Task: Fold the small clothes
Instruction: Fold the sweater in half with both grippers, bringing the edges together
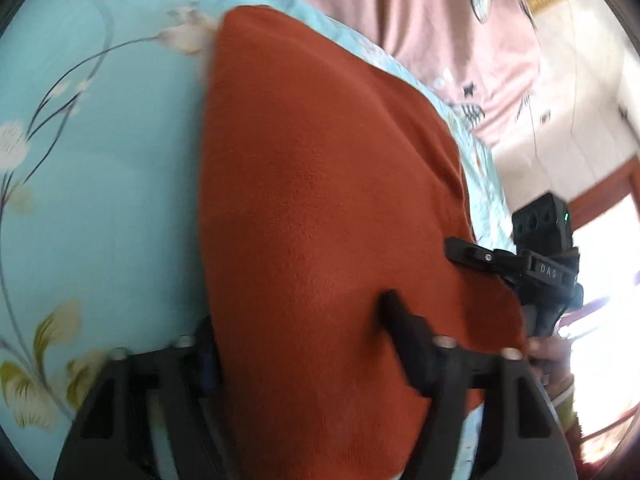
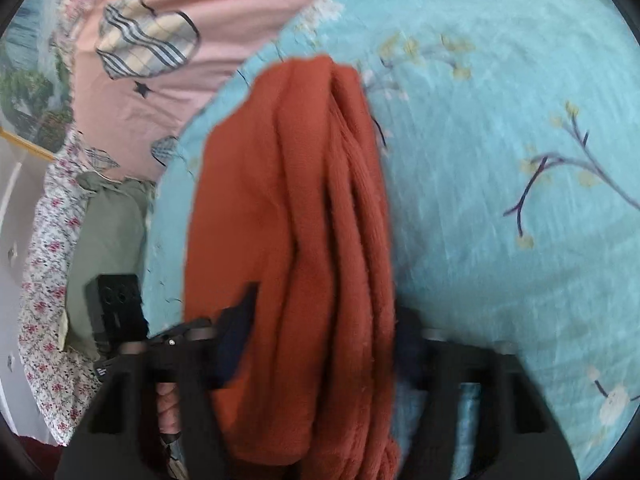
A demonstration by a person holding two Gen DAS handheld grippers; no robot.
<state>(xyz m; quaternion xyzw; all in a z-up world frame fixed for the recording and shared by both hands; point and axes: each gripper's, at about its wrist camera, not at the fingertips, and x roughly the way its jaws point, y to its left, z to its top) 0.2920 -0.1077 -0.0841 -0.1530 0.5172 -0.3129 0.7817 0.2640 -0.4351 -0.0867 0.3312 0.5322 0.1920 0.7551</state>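
**Both tongs clamped on the rust-orange garment over the bed**

Here's the left tongs [image 1: 296, 332], and the rust-orange garment [image 1: 332, 184] fills the gap between their fingers. One dark finger [image 1: 400, 320] presses on top of the cloth, and the other sits at its left edge, mostly tucked behind the fabric, so the left tongs are closed onto it. The cloth spreads broad and smooth away from the grip, over the light blue floral bedsheet [image 1: 112, 168].

Over to the right tongs [image 2: 320, 320]: same garment [image 2: 288, 216], here bunched into long upright folds running between the two fingers, with a blue-padded fingertip [image 2: 236, 328] tight against its left side. Gripped as well. The blue floral bedsheet [image 2: 500, 160] lies beneath and to the right.

Each gripper shows in the other's view, at the garment's edge: the right one [image 1: 472, 254] nipping the cloth's right edge, the left one [image 2: 120, 312] at lower left. A pink patterned blanket [image 2: 168, 56] lies beyond the sheet, with a green pillow [image 2: 108, 232] beside a floral-print fabric [image 2: 48, 280].
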